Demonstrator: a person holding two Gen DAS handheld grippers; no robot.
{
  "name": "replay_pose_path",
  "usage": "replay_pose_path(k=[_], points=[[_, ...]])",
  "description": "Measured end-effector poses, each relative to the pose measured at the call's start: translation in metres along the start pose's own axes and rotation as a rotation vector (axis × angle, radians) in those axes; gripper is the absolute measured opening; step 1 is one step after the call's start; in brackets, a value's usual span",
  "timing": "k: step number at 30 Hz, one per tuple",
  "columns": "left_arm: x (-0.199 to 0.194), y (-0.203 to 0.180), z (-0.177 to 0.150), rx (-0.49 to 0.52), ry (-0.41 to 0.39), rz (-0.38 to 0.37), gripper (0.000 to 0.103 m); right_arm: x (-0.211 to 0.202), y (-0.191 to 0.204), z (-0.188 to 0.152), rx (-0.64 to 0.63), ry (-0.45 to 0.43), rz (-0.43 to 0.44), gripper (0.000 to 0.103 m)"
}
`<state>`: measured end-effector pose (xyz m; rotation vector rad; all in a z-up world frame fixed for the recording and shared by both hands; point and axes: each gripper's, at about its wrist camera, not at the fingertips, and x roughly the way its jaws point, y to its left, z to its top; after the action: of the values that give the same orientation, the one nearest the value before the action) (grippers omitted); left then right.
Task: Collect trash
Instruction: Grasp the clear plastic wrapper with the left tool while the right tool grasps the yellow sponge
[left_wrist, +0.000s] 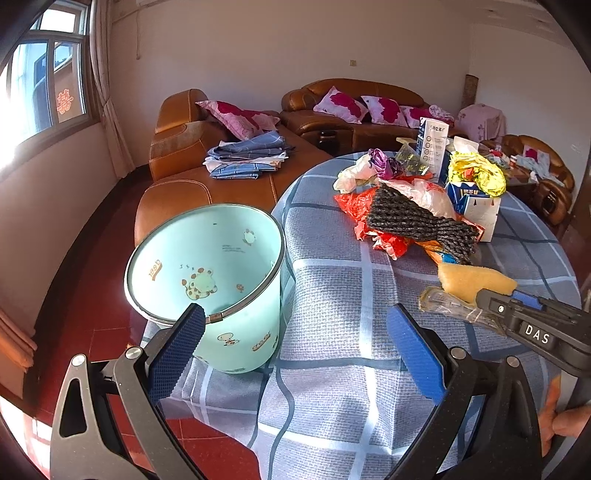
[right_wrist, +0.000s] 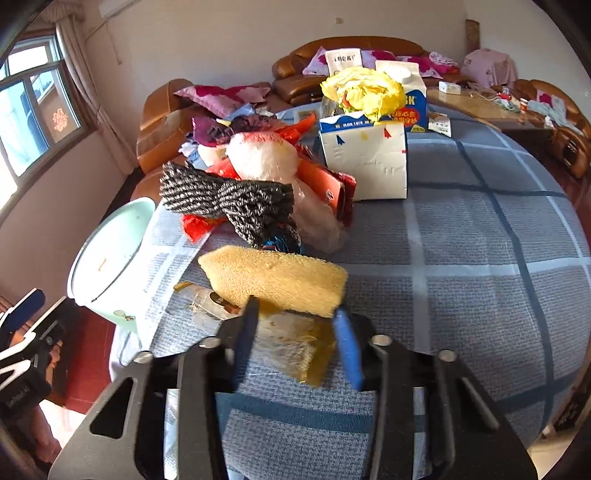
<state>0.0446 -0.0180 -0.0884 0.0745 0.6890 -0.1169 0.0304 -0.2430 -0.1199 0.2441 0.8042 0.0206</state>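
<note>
A checked blue tablecloth (right_wrist: 480, 258) carries a trash heap. The right gripper (right_wrist: 295, 332) clamps a clear wrapper (right_wrist: 291, 343) beneath a yellow sponge (right_wrist: 273, 278). The left gripper (left_wrist: 295, 347) gapes empty beside the mint bin (left_wrist: 207, 273). Pickup step; next, carry it binward.

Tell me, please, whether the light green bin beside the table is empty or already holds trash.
Apparently empty. The left wrist view looks into the light green bin and shows only its printed inner wall; the very bottom is hidden behind the rim.
</note>
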Motion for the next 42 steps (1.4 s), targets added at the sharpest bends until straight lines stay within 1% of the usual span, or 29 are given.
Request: replay_pose_path(k=[1,5,8,9,11,14,18,20,22,24,25,26,27,28,29,31,32,33,37,42], points=[[-0.001,-0.001,0.000,0.003,-0.001,-0.005,0.096,-0.005,0.001,0.001,-0.002,-0.008,0.017,0.030],[-0.005,-0.007,0.002,0.005,-0.008,-0.026,0.096,-0.025,0.006,0.001,-0.026,-0.056,0.034,0.024],[-0.007,-0.018,0.002,0.027,-0.020,-0.059,0.095,-0.041,0.004,-0.001,-0.030,-0.078,0.041,0.023],[-0.006,-0.023,0.002,0.033,-0.020,-0.071,0.093,-0.045,0.001,-0.001,-0.018,-0.084,0.039,0.023],[0.000,-0.035,0.001,0.044,-0.004,-0.106,0.090,-0.051,-0.007,-0.001,0.007,-0.099,0.018,0.023],[0.010,-0.056,0.002,0.052,0.029,-0.172,0.086,-0.060,-0.027,0.000,0.052,-0.138,-0.052,0.023],[0.025,-0.084,0.008,0.053,0.050,-0.222,0.086,-0.064,-0.049,0.002,0.107,-0.158,-0.101,0.023],[0.031,-0.095,0.010,0.037,0.066,-0.257,0.084,-0.063,-0.060,0.001,0.143,-0.157,-0.108,0.023],[0.037,-0.109,0.012,0.045,0.082,-0.274,0.076,-0.062,-0.067,-0.001,0.161,-0.150,-0.107,0.023],[0.045,-0.121,0.009,0.074,0.107,-0.275,0.057,-0.060,-0.069,-0.002,0.171,-0.145,-0.103,0.024],[0.052,-0.125,0.007,0.078,0.130,-0.287,0.051,-0.060,-0.069,-0.003,0.172,-0.143,-0.100,0.024],[0.057,-0.126,0.004,0.073,0.152,-0.299,0.040,-0.060,-0.069,-0.003,0.170,-0.142,-0.099,0.024],[0.061,-0.126,0.001,0.068,0.162,-0.304,0.034,-0.060,-0.068,-0.005,0.168,-0.142,-0.099,0.024],[0.060,-0.126,0.000,0.078,0.143,-0.292,0.029,-0.060,-0.067,-0.006,0.167,-0.142,-0.097,0.024],[0.061,-0.124,0.000,0.080,0.141,-0.293,0.025,-0.061,-0.067,-0.006,0.167,-0.143,-0.094,0.024],[0.061,-0.117,0.001,0.050,0.145,-0.316,0.021,-0.061,-0.064,-0.006,0.164,-0.145,-0.094,0.024],[0.060,-0.113,0.001,0.037,0.142,-0.320,0.017,-0.060,-0.063,-0.006,0.162,-0.148,-0.094,0.024],[0.057,-0.109,0.002,0.032,0.131,-0.322,0.016,-0.061,-0.062,-0.005,0.160,-0.152,-0.095,0.024],[0.044,-0.090,0.006,0.009,0.087,-0.323,0.015,-0.069,-0.056,-0.002,0.152,-0.182,-0.098,0.024],[0.027,-0.060,0.017,-0.038,0.021,-0.313,0.011,-0.075,-0.043,0.005,0.132,-0.214,-0.093,0.024]])
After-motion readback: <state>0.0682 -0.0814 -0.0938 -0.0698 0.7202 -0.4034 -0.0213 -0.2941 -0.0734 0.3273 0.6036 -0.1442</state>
